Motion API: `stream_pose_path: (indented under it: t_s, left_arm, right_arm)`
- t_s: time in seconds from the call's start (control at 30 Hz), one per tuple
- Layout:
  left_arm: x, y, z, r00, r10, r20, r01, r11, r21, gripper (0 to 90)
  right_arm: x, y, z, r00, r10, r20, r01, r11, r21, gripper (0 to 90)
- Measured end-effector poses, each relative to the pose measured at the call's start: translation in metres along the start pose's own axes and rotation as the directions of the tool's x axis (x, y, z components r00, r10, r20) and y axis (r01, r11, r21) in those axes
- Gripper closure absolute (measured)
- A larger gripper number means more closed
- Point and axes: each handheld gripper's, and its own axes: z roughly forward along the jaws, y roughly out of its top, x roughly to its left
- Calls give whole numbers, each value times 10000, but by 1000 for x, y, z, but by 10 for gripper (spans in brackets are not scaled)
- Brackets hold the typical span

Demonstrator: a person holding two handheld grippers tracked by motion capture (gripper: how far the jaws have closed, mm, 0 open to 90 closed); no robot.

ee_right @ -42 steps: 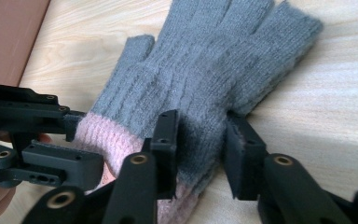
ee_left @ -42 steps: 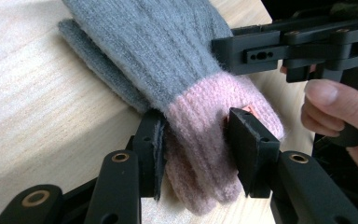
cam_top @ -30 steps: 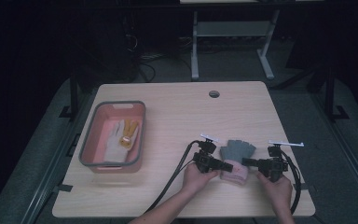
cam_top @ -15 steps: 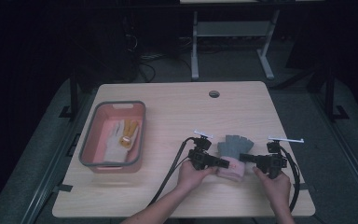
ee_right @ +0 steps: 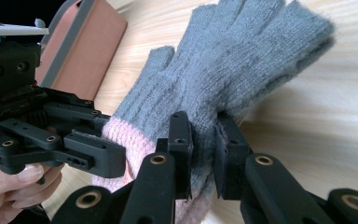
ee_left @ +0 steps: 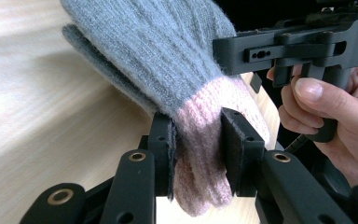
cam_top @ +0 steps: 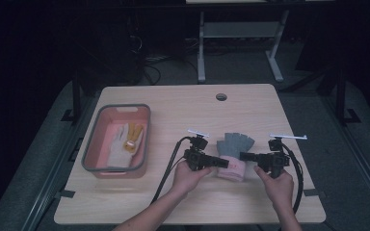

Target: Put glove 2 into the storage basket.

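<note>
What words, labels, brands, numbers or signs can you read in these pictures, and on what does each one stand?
None can be read.
Grey and pink gloves: plain knit, no label in sight.
Pink bin: no print showing.
Gloves in the bin: a small red mark, too small to read.
Left gripper and right gripper: black parts with screws, no lettering.
Table: bare wood.
</note>
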Motion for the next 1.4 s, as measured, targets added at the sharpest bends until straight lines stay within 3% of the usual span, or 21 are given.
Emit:
stream_pose_path:
  t_s: [0.67, 1.4]
  left_arm:
    - [4, 3, -43, 9998, 126, -177, -135, 9985, -528, 674]
    - [13, 4, -79, 9994, -33, -357, -3, 9952, -984, 673]
  right_arm:
    - [37, 22, 17, 9980, -578, -248, 582, 9981, 177, 790]
    - [66, 42, 37, 9933, -1016, -555, 1041, 9936, 440, 789]
